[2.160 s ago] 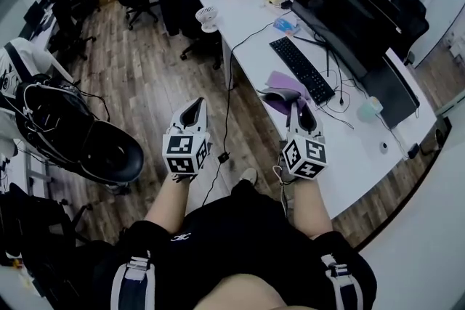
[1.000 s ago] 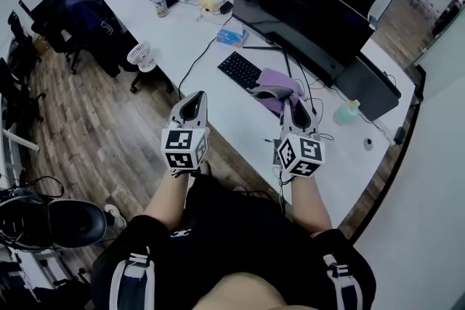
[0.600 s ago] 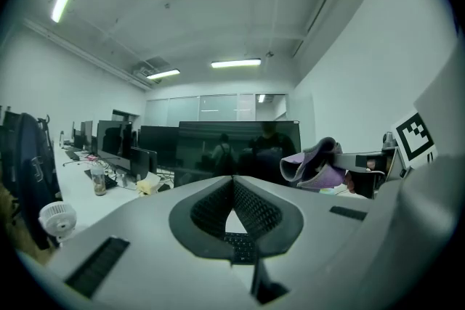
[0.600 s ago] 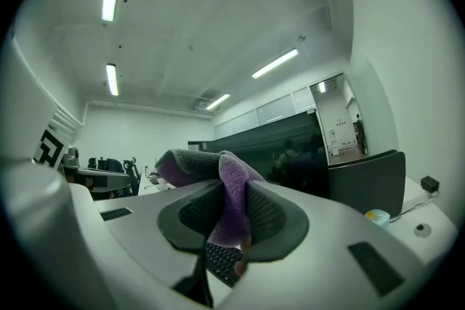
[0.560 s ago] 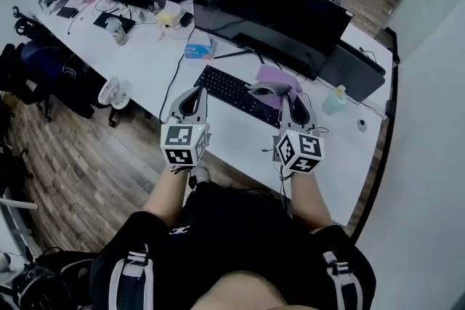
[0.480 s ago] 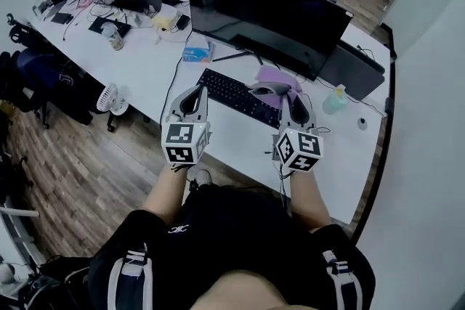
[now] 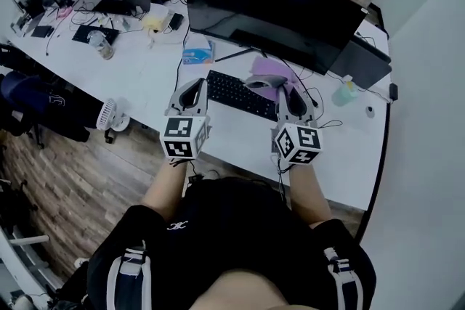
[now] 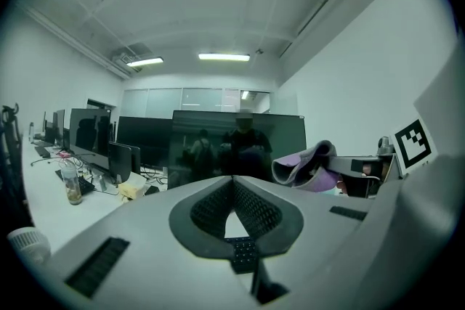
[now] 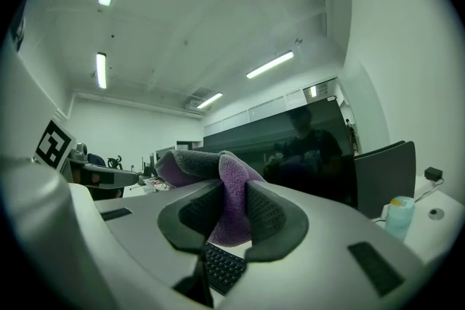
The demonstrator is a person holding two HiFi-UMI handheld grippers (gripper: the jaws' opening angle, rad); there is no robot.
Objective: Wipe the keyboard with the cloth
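Observation:
A black keyboard (image 7: 240,94) lies on the white desk (image 7: 341,156) in front of a wide dark monitor (image 7: 272,7). My right gripper (image 7: 281,86) is shut on a purple cloth (image 7: 267,71), which bunches out past the jaw tips above the keyboard's right end. In the right gripper view the cloth (image 9: 229,203) fills the gap between the pads, and keyboard keys (image 9: 221,266) show below. My left gripper (image 7: 196,82) hovers at the keyboard's left end, shut with nothing in it. The left gripper view shows its tips (image 8: 232,179) meeting and the cloth (image 8: 309,163) off to the right.
A pale green bottle (image 7: 346,92) stands at the right of the desk with cables beside it. A blue tissue pack (image 7: 197,52) and a cup (image 7: 102,45) lie to the left. A small white fan (image 7: 109,115) and dark chairs stand over the wooden floor at the desk's left edge.
The view has swung from the floor onto the desk. Both grippers now sit over the keyboard's ends instead of short of the desk edge. The cloth stays in the right gripper.

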